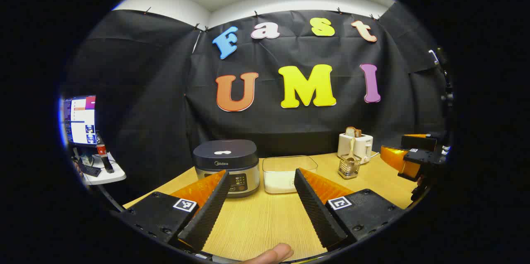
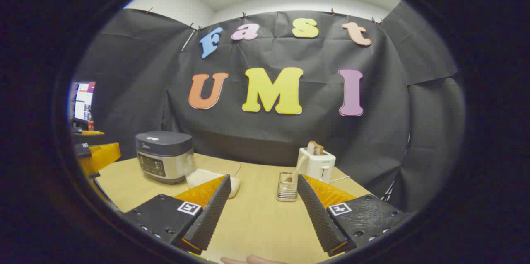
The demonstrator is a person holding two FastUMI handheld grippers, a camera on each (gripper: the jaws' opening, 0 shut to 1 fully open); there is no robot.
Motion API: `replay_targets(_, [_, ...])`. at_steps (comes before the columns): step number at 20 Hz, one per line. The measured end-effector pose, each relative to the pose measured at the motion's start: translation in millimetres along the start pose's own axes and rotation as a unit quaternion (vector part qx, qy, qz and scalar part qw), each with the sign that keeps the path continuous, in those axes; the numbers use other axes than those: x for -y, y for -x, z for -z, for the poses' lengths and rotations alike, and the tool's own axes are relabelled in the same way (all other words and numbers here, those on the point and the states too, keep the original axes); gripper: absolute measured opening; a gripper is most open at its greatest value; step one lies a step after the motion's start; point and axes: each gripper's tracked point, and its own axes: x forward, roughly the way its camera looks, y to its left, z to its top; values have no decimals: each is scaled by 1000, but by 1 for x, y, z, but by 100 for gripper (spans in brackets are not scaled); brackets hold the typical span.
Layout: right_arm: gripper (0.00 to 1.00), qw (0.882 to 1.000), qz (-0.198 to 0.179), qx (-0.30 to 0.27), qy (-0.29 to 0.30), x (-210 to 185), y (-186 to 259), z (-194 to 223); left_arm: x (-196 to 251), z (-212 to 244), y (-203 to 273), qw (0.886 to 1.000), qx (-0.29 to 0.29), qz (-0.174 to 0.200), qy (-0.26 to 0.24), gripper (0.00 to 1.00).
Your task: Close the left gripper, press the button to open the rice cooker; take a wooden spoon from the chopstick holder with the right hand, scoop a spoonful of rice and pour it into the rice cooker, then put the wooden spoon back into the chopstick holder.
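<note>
Pale wooden spoon (image 1: pixel 351 149) stands near upright in small metal chopstick holder (image 1: pixel 348 168) on wooden table (image 1: pixel 256 222), handle up, leaning slightly toward white toaster (image 1: pixel 356 146). Dark rice cooker (image 1: pixel 226 166) lid closed. Left tongs (image 1: pixel 261 181) wide, empty; right tongs (image 2: pixel 263 185) wide, empty.

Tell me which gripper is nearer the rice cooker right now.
Left. The left gripper faces the rice cooker just ahead; the right gripper sits farther off, toward the chopstick holder.
</note>
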Motion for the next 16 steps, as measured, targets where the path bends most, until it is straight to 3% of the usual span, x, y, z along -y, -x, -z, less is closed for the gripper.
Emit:
replay_targets(11, [96, 1000, 22, 15, 3, 28, 5, -12, -12, 9, -5, 1000, -18, -18, 8, 98])
replay_targets(16, [95, 999, 31, 7, 2, 42, 5, -11, -21, 13, -12, 999, -28, -39, -19, 96])
